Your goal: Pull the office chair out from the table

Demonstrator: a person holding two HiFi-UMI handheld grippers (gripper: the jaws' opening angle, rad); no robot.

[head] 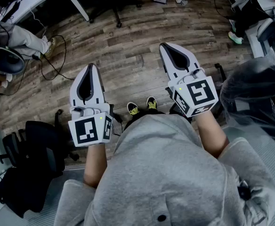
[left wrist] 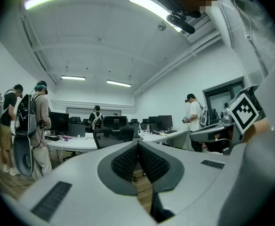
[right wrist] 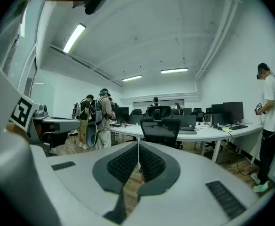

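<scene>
A black mesh-back office chair (right wrist: 162,131) stands tucked against a long white table (right wrist: 222,132), some way ahead of both grippers. The left gripper view has the same chair (left wrist: 113,136) just above the jaws, at the table (left wrist: 76,142). In the head view its dark base (head: 115,6) shows at the top, beside a white table leg. My left gripper (head: 91,66) and right gripper (head: 165,45) are held out over the wooden floor, both shut and empty, far from the chair. Seen from each gripper's own camera, the left gripper (left wrist: 137,144) and right gripper (right wrist: 138,142) have their pads pressed together.
A black chair (head: 34,149) stands at my lower left and a plastic-covered chair (head: 253,93) at my right. Cables (head: 48,62) trail on the floor at the left. People with backpacks (right wrist: 97,117) stand left of the table; another person (right wrist: 269,126) stands at the right.
</scene>
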